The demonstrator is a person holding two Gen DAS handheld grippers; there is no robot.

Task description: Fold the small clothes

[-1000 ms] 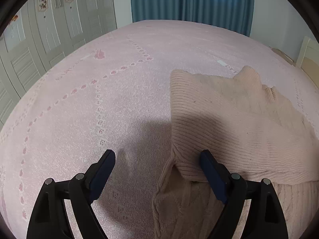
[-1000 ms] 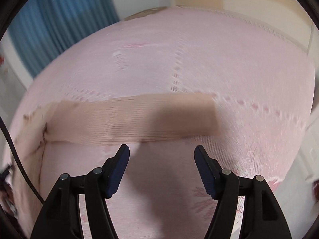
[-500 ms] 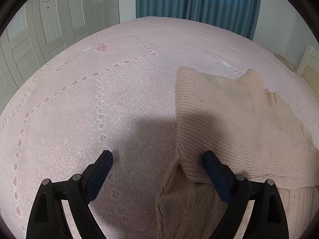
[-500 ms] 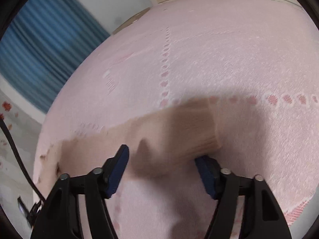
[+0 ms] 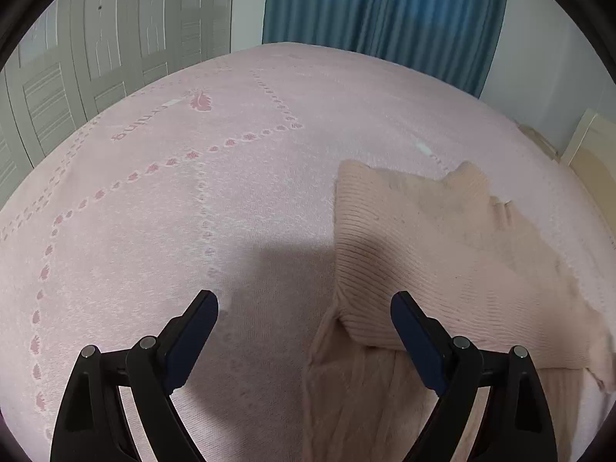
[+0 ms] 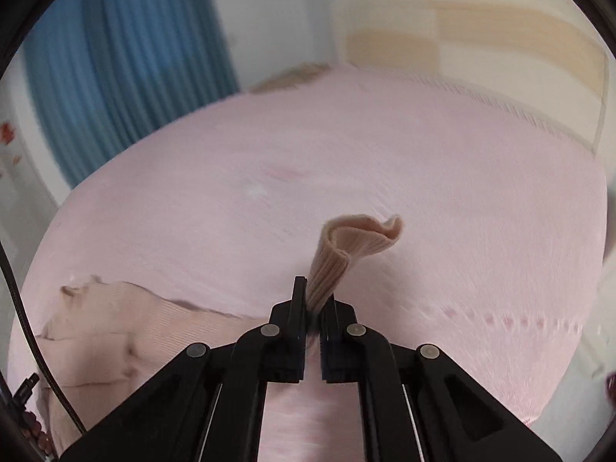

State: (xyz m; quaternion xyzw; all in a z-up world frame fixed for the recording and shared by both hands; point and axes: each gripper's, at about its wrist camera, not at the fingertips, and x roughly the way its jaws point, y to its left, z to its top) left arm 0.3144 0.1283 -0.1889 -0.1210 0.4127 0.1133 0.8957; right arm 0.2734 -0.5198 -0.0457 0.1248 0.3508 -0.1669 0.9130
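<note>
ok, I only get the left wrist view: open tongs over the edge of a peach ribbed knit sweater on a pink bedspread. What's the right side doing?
Observer: The right tongs are shut on a peach ribbed sleeve cuff.
Operator: Lying flat?
Observer: No. It sticks up past the tips, curled open, raised off the pink bedspread.
Operator: And the body?
Observer: The peach knit sweater lies spread out at that view's lower left.
</note>
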